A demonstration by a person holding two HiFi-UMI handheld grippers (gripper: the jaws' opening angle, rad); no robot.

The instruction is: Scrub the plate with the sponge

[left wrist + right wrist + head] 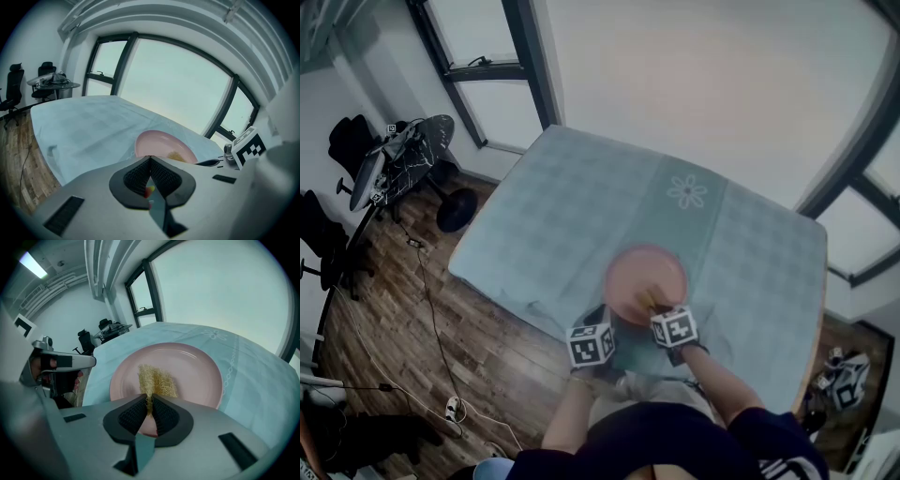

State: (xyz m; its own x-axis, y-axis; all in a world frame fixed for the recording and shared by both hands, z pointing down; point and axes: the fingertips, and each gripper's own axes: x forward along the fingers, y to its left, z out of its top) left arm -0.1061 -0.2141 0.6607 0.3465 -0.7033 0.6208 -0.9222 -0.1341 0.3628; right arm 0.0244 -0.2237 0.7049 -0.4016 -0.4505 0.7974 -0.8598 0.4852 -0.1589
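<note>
On the pink plate (192, 369), at the table's (750, 253) near edge, your right gripper (150, 405) pinches the yellow sponge (157, 379) against the near half. Your left gripper (150, 160) is closed on nothing, just beside the rim. Scrubbing looks barely begun, with most of the surface left to do.

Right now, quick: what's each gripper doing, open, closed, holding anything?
Left gripper: closed, nothing between the jaws.
Right gripper: closed on the sponge, over the plate.
</note>
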